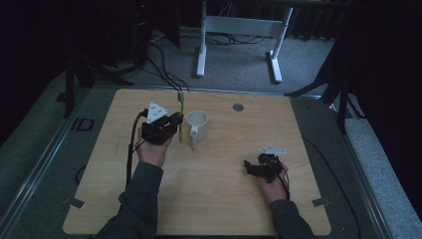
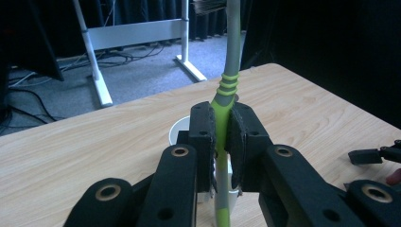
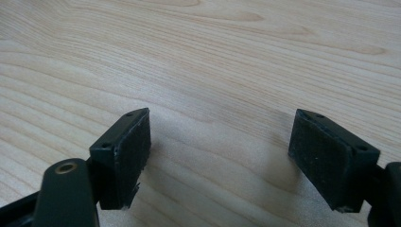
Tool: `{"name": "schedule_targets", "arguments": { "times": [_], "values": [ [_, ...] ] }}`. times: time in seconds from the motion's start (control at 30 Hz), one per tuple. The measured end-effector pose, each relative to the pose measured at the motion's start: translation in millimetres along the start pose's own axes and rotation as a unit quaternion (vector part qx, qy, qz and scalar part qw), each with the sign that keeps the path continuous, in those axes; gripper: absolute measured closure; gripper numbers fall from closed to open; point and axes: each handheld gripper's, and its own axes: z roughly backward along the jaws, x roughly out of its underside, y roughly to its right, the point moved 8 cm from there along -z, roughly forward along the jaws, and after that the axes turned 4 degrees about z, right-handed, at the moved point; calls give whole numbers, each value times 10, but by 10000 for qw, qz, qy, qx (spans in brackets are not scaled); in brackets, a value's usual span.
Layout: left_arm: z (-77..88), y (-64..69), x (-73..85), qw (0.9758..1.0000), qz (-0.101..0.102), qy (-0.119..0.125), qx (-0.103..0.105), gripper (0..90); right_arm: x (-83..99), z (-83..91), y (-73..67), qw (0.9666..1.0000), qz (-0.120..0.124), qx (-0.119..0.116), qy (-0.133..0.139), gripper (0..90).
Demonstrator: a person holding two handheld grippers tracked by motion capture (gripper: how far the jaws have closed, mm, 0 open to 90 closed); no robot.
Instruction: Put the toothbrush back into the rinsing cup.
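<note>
High view: a light wooden table (image 1: 214,199) seen from above, with a person's two forearms entering from the bottom edge. Left of centre, the left gripper (image 1: 175,121) is clenched on a green toothbrush (image 1: 181,112), which stands roughly upright with its head toward the top of the frame. Just to the right of the brush stands a white mug (image 1: 197,122), its handle turned toward the bottom of the frame. A small grey disc (image 1: 238,106) is set in the table surface in the upper middle, well apart from the mug. At lower right, the right gripper (image 1: 250,168) rests low over bare wood, well apart from mug and brush.

Left gripper view: the two black pads (image 2: 204,142) press on the brush handle from either side, just below its ribbed green collar; the bristled head reaches the top edge of the frame, and the mug rim shows behind the jaws at centre.

Right gripper view: the jaws stand wide apart with nothing but wood grain between them, so this tool is released and idle.

Progress, as judged from these views: the pick-up of the brush appears complete, since it is gripped firmly and carried beside the mug. What seems to remain is to bring it over the mug's mouth, lower it in and let go; whether its lower end already sits inside the mug cannot be told.
</note>
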Motion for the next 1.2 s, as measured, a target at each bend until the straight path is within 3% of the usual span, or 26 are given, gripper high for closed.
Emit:
{"name": "schedule_targets", "arguments": {
  "times": [1.2],
  "values": [
    [-89,86,-87,9993,-137,317,166,805,0,0,1,10000,3,1,1,214]
  ]
}}
